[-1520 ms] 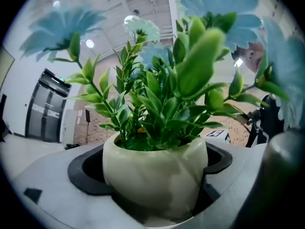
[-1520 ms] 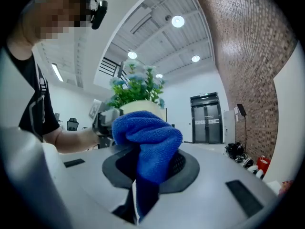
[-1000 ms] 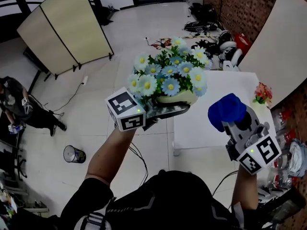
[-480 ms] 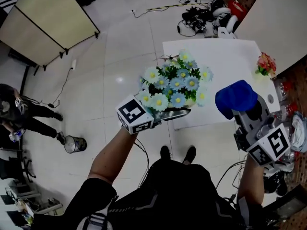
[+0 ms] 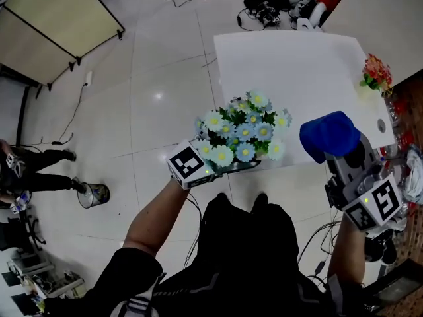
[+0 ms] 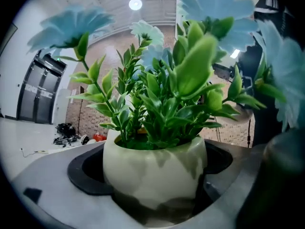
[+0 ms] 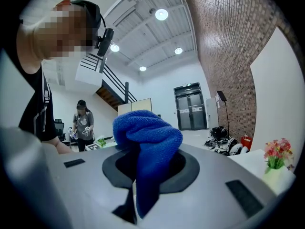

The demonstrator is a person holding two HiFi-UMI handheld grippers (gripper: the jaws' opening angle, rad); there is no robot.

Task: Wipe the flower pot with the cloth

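Note:
A cream flower pot (image 6: 155,171) with green leaves and pale blue flowers (image 5: 244,132) is held up in the air in front of the white table (image 5: 297,71). My left gripper (image 5: 228,166) is shut on the flower pot, its jaws pressing the pot's sides. In the left gripper view the pot fills the middle between the jaws. My right gripper (image 5: 337,152) is shut on a bunched blue cloth (image 5: 328,135), raised to the right of the flowers and apart from them. The blue cloth (image 7: 147,149) hangs down between the jaws in the right gripper view.
A small pot of pink and red flowers (image 5: 375,73) stands at the table's right edge. Cables and gear (image 5: 281,2) lie on the floor behind the table. A folding screen (image 5: 56,22) and a bin (image 5: 89,195) stand to the left, near a crouching person (image 5: 26,167).
The head view has tilted down, so the table now shows whole. Both grippers keep their holds; the flower pot and the blue cloth sit lower and nearer the table's front edge.

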